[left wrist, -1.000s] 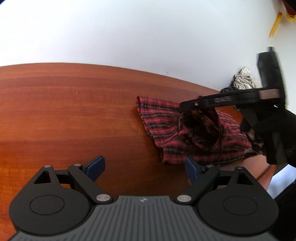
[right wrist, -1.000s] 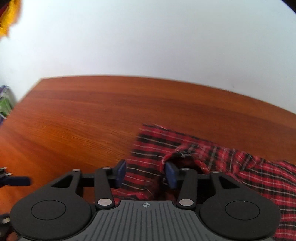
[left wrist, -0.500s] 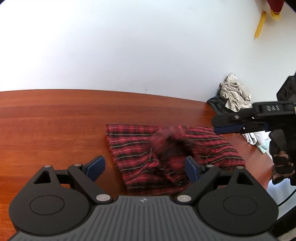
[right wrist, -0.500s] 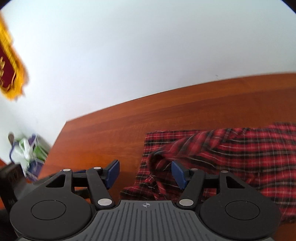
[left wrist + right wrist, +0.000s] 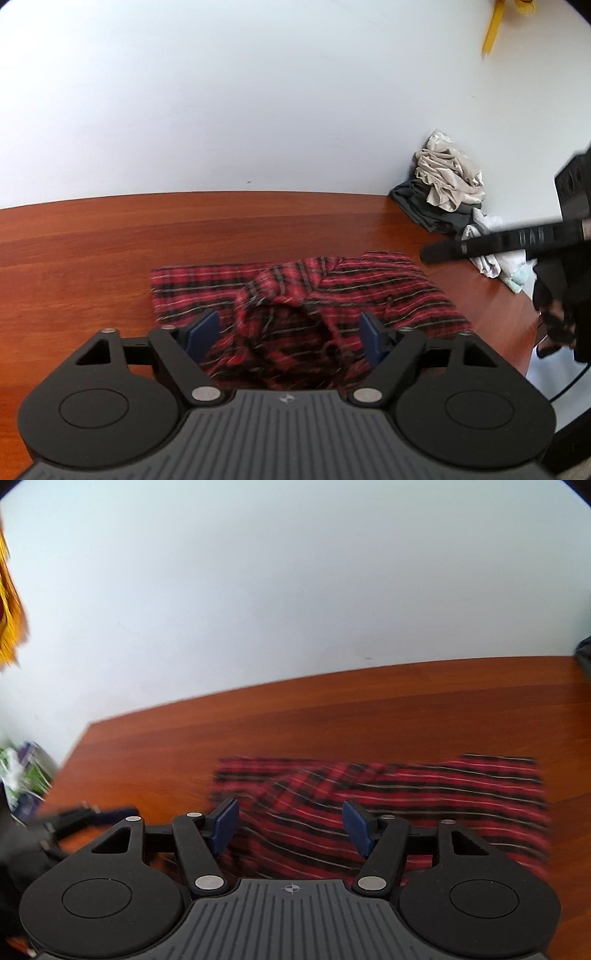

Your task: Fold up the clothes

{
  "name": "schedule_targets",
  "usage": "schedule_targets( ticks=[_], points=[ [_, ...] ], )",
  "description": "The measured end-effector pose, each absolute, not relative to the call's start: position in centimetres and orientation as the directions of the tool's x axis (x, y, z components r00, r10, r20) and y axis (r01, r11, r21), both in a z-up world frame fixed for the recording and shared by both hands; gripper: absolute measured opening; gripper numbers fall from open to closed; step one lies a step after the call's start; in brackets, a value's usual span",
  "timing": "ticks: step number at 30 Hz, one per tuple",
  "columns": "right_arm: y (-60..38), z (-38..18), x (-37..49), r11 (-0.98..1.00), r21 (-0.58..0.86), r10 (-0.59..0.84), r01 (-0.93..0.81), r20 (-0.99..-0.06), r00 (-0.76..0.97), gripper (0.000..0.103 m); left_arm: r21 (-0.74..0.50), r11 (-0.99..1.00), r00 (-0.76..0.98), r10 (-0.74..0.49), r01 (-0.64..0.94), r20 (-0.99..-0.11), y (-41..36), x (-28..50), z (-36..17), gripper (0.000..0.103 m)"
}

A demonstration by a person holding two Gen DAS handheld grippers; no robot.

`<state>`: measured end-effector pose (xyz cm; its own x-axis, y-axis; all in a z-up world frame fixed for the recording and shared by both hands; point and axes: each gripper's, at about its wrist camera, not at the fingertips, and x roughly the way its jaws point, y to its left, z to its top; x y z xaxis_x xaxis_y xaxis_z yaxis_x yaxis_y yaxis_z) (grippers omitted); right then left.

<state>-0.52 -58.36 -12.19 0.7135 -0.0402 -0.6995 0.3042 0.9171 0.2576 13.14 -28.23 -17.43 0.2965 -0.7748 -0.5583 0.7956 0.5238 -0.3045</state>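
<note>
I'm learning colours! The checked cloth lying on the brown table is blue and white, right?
Not quite. The checked cloth lies on the brown table, but it is red and black with thin pale lines, not blue and white. The left wrist view shows it clearly.

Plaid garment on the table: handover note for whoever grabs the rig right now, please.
Left gripper: jaws closing, pads not pressing anything; the bunched middle of the plaid garment lies below between them.
Right gripper: open, empty, above the garment's near edge.
Garment: lying on the wooden table, far edge fairly flat, centre rumpled, not held by either gripper.
Pile of other clothes sits at the table's far right corner by the wall.
Done: garment laid out, no neat fold visible.
Left: smooth the bunch, fold it, then take the pile.
</note>
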Motion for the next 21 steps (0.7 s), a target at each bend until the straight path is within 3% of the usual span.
schedule_targets(
  ticks=[5,8,14,21],
  points=[
    [-61.5,-13.8,-3.9,0.920,0.177,-0.118,0.349,-0.725,0.679,0.065,-0.286,0.473,0.259,-0.792,0.833,-0.554,-32.5,12.6,-17.8,0.060],
    [-63.7,-15.1,-5.4,0.919,0.123,-0.167,0.374,-0.738,0.654,0.064,-0.269,0.460,0.243,-0.783,0.846,-0.572,-35.2,12.0,-18.7,0.055],
    [-67.3,-17.4,-7.3,0.919,0.071,-0.203,0.389,-0.760,0.618,0.063,-0.226,0.527,0.278,-0.710,0.819,-0.647,-38.5,11.9,-21.1,0.055],
    [-68.1,-22.5,-7.9,0.958,0.076,-0.099,0.276,-0.818,0.566,0.063,-0.204,0.678,0.314,-0.558,0.706,-0.768,-38.5,14.5,-25.3,0.055]
  ],
)
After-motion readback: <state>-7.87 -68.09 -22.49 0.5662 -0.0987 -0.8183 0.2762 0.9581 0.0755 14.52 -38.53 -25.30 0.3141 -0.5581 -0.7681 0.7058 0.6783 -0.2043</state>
